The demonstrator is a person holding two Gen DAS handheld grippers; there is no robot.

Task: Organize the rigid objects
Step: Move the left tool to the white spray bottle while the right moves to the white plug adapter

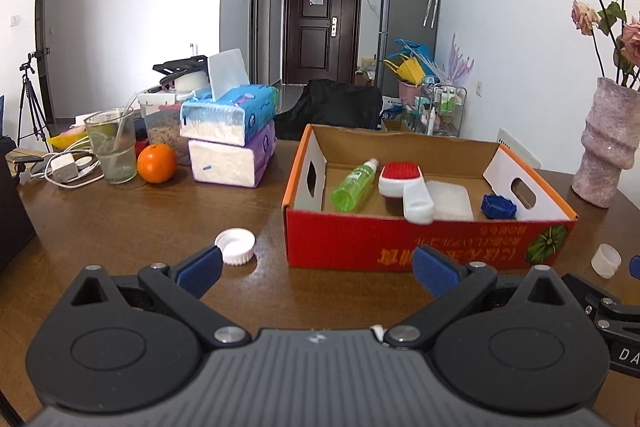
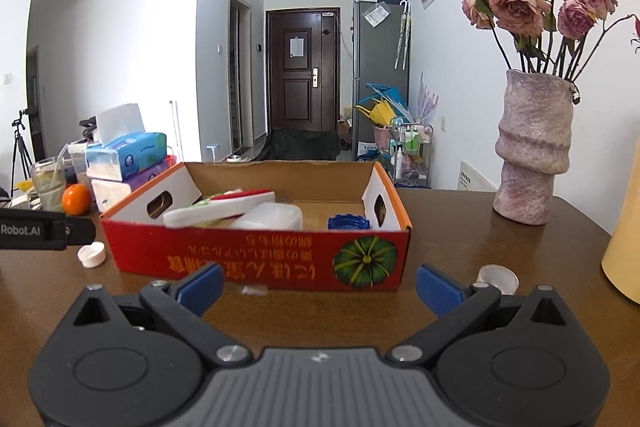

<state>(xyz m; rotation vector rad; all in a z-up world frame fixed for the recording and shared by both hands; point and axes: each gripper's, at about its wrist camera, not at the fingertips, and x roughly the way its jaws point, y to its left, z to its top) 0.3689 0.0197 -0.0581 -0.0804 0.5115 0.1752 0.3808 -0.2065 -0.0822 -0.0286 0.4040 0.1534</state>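
Left wrist view: left gripper [image 1: 316, 269] low over the brown desk [image 1: 120, 227], jaws spread wide and holding nothing. Just beyond the left fingertip, a white ribbed cap [image 1: 235, 246] on the desk, open side up. Ahead and right, a red cardboard box [image 1: 400, 239] with orange rim, long axis running left to right across the desk. Inside: a green bottle [image 1: 354, 185] lying flat, nozzle pointing away toward the far wall; a red-and-white brush [image 1: 404, 187] beside it, handle pointing toward the near wall; a clear lid [image 1: 450, 201]; a blue cap [image 1: 498, 207] by the right wall. Near the right edge of view, a small white cup-shaped cap [image 1: 606, 261]. Far left: an orange [image 1: 157, 163], a glass [image 1: 113, 147], stacked tissue packs [image 1: 232, 135].

Right wrist view: right gripper [image 2: 319, 287] also low, jaws spread, empty. Box [image 2: 260, 259] straight ahead. Small white cap [image 2: 498, 279] just behind the right fingertip. Ribbed cap [image 2: 92, 254] left of the box. Pink vase [image 2: 528, 147] at the far right corner.
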